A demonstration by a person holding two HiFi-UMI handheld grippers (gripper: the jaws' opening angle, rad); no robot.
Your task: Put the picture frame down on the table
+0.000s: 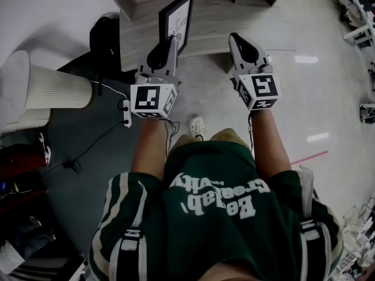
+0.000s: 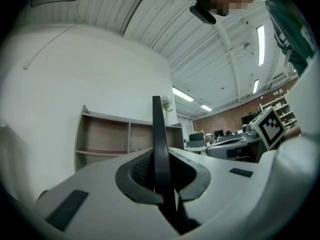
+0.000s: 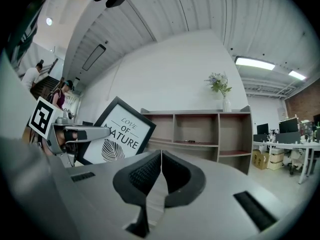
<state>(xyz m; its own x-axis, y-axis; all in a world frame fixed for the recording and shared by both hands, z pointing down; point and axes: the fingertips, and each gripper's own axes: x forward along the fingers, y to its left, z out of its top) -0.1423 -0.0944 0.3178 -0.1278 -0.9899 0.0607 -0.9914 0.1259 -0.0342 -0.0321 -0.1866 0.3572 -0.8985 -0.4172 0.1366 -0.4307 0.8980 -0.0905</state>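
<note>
The picture frame (image 1: 177,17) is being held at the near edge of the table (image 1: 217,25) by the left gripper (image 1: 167,44). That gripper's jaws are being pressed, almost closed, on the frame's thin black border. In the left gripper view the border is being seen end-on, standing upright between the two dark pads (image 2: 141,171).

The frame is being held tilted, with one corner raised above the table. Its white print, with a leaf and the words "LOVE OF NATURE", is being faced toward the right gripper (image 1: 240,41). Whether the frame's lowest corner is touching the table cannot be told, as that corner is being hidden by the gripper bodies.

The right gripper is being held at the same near edge of the table, beside the frame and apart from it. Its jaws are being held together, pad against pad, with nothing between them.

At the far side of the table a shelf unit (image 3: 210,129) with open compartments is being seen against the white wall. A vase of flowers (image 3: 220,88) is being carried on top of the unit.

On the floor off the table's left end, a white ribbed cylinder (image 1: 58,86) is being shown. A light shoe (image 1: 197,126) of the person is being seen on the floor on the near side of the table.
</note>
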